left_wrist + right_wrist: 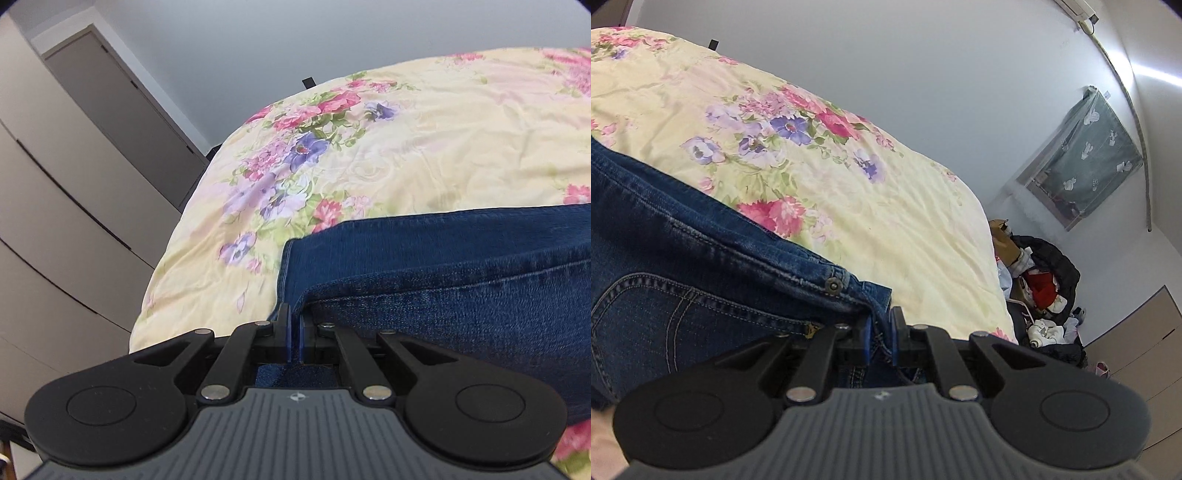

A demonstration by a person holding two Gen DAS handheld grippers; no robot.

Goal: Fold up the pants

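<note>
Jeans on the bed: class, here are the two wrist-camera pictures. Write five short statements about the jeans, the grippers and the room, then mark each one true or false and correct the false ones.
1. The left gripper is shut on the jeans. True.
2. The right gripper is open and touches nothing. False: it is shut on the jeans near the waistband.
3. The jeans lie on a plain white sheet. False: the bedspread is pale yellow with flowers.
4. A metal rivet shows on the denim in the right wrist view. True.
5. The floor beside the bed is bare. False: a pile of clothes lies there.
</note>
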